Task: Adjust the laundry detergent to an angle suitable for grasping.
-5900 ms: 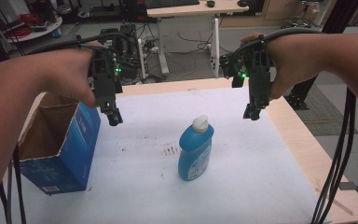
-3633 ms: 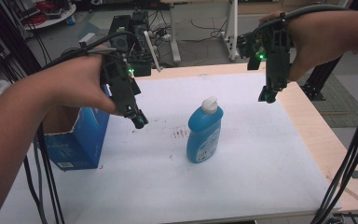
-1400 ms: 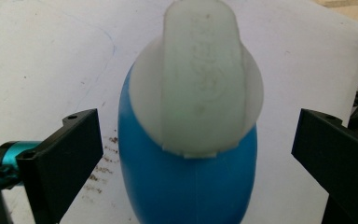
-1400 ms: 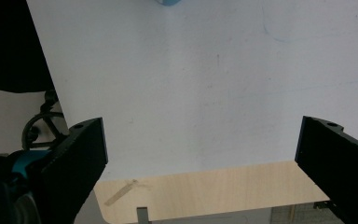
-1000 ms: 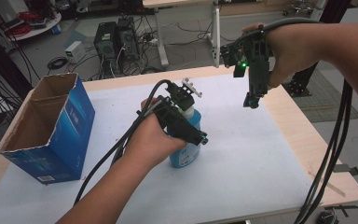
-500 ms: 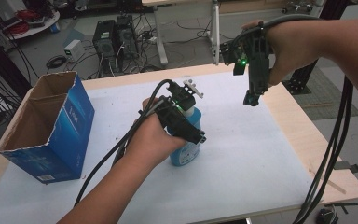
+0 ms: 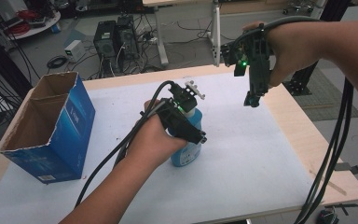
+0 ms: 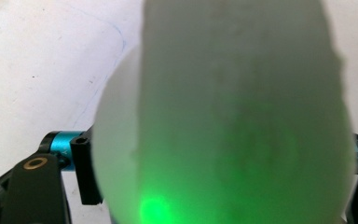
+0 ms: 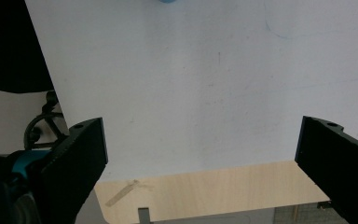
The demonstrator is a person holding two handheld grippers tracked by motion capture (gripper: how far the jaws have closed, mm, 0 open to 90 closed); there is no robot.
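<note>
Left gripper (image 7: 192,125) closing on the blue bottle (image 7: 189,151) at mid-tabletop (image 7: 261,158).

The left forearm comes in from six o'clock, its fingers having just been closing around the bottle's upper part; whether they press it I cannot tell. The bottle stands upright, long axis vertical, its white cap (image 8: 233,116) close before the left gripper's camera. The right gripper (image 7: 252,100) hovers at two o'clock, pointing down, fingers wide apart. A cardboard box (image 7: 51,128) stands at nine o'clock.
</note>
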